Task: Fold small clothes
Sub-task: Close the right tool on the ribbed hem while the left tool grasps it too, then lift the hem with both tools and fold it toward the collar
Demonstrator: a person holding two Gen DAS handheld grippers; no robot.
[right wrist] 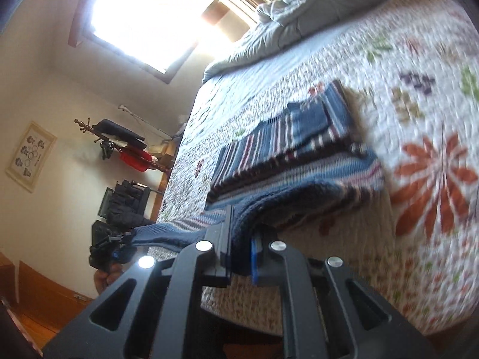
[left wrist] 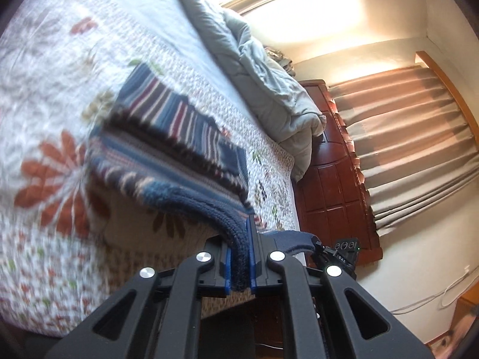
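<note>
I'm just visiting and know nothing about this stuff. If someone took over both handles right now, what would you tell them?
Left gripper: shut on the striped knit garment's dark blue edge.
Right gripper: shut on the same edge, further along.
The garment lies on the floral quilt, near edge lifted, upper part already doubled over.
Left to do, probably: carry the held edge across, lay it flat, release.

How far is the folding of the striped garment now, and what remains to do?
Partly done, it seems. The far part of the striped garment already lies doubled in layers on the floral quilt. In hand: the left gripper and the right gripper each pinch its dark blue near edge, lifted off the bed. Left: probably carry this edge over the folded part, lay it down and let go.
</note>
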